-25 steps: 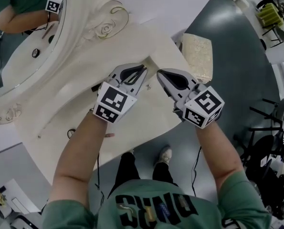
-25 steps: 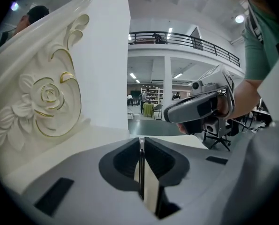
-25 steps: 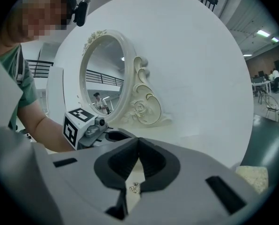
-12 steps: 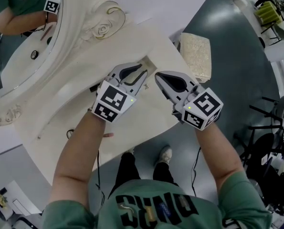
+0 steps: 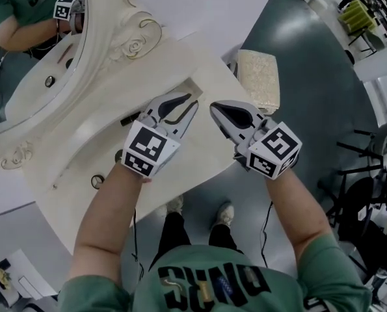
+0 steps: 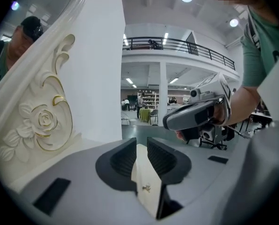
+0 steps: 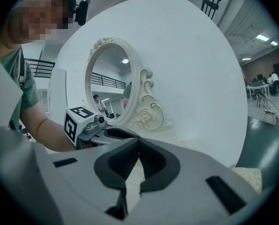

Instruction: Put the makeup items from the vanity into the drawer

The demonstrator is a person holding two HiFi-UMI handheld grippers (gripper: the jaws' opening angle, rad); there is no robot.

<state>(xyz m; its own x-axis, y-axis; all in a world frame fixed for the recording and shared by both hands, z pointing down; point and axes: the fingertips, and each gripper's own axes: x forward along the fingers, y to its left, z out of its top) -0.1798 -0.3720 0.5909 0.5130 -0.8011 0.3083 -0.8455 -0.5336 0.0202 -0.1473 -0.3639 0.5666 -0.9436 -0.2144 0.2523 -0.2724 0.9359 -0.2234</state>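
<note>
1. Over the vanity top [image 5: 82, 142], you hold both tools side by side, their noses pointing to about 12 o'clock in the head view.
2. Your left gripper [image 5: 193, 101] stands moderately wide. Its jaws have just been opening, and the pads press on nothing.
3. Through that gap, in the left gripper view, a cream drawer front [image 6: 147, 170] shows with a small metal knob [image 6: 146, 187] on it. You cannot tell from here whether the drawer is open.
4. Your right gripper [image 5: 214, 106] sits at 3 o'clock of the left one, close but apart. In the right gripper view its tips meet and it holds nothing.
5. One small black stick [image 5: 129, 118] lies on the vanity top at 9 o'clock of the left jaws, untouched.
6. Another small round thing [image 5: 97, 181] lies near the front edge, at 8 o'clock of your left hand.
7. At 10 o'clock stands the oval mirror [image 5: 24, 77] in its carved frame.
8. A cream cushioned stool [image 5: 258, 77] stands on the floor at 1 o'clock, just beside the vanity's corner.
</note>
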